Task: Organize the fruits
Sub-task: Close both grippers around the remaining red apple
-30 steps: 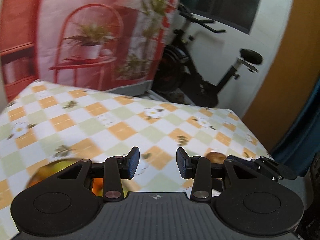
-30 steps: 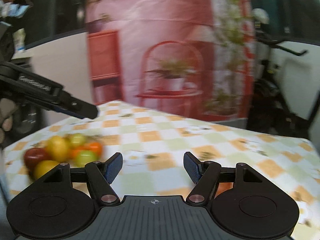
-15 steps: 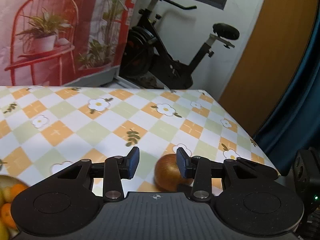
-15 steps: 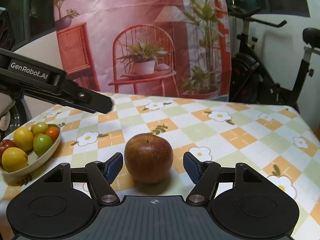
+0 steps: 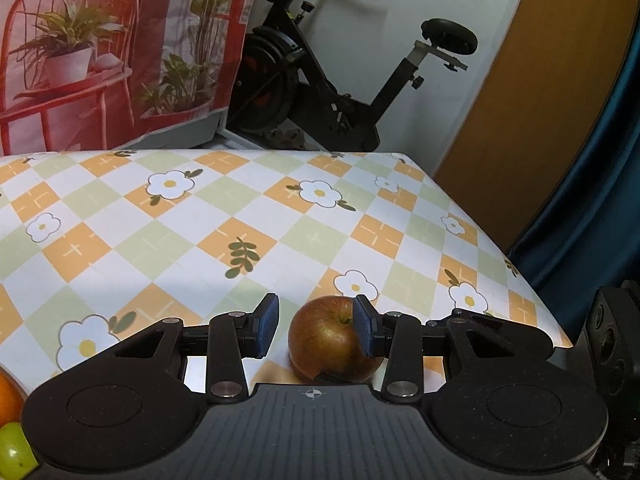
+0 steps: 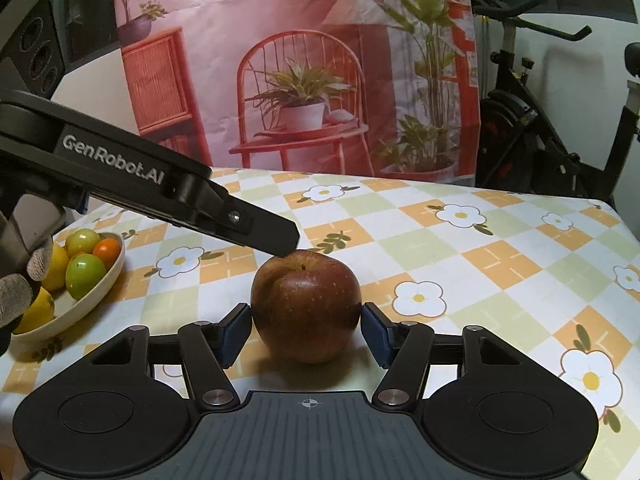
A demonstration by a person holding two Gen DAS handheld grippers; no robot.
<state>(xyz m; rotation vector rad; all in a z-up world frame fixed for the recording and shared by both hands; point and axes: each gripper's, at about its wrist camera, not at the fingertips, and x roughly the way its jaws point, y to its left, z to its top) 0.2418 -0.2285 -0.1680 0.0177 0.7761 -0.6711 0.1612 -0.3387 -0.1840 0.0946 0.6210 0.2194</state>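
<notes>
Behind the worktop [image 6: 500,248] hangs a pink backdrop [image 6: 280,40] printed with a red chair and potted plants, and an exercise bike [image 5: 320,80] stands at 1 o'clock of it in the left wrist view. Since a second ago both views have swung from the backdrop and far cloth down onto the apple [image 6: 306,304], which was then out of sight in the right view and is now large and central. The right gripper [image 6: 306,330] has just been closing its fingers; the apple sits between them, the left pad [image 6: 236,332] about touching its skin, the right pad [image 6: 374,332] a sliver off, so no firm hold shows. The left gripper [image 5: 316,330] keeps its fingers at a narrow gap with nothing between them; its right pad [image 5: 366,330] lies across the apple's near side in that view, and in the right wrist view its tip sits at the apple's 11 o'clock, by the stem. White lettering on its arm reads "GenRobot.AI". At 9 o'clock of the apple, well apart, stands a bowl [image 6: 102,292] of lemons, green fruit and an orange. Bare checked cloth stretches from 12 to 3 o'clock up to the worktop's far edge
</notes>
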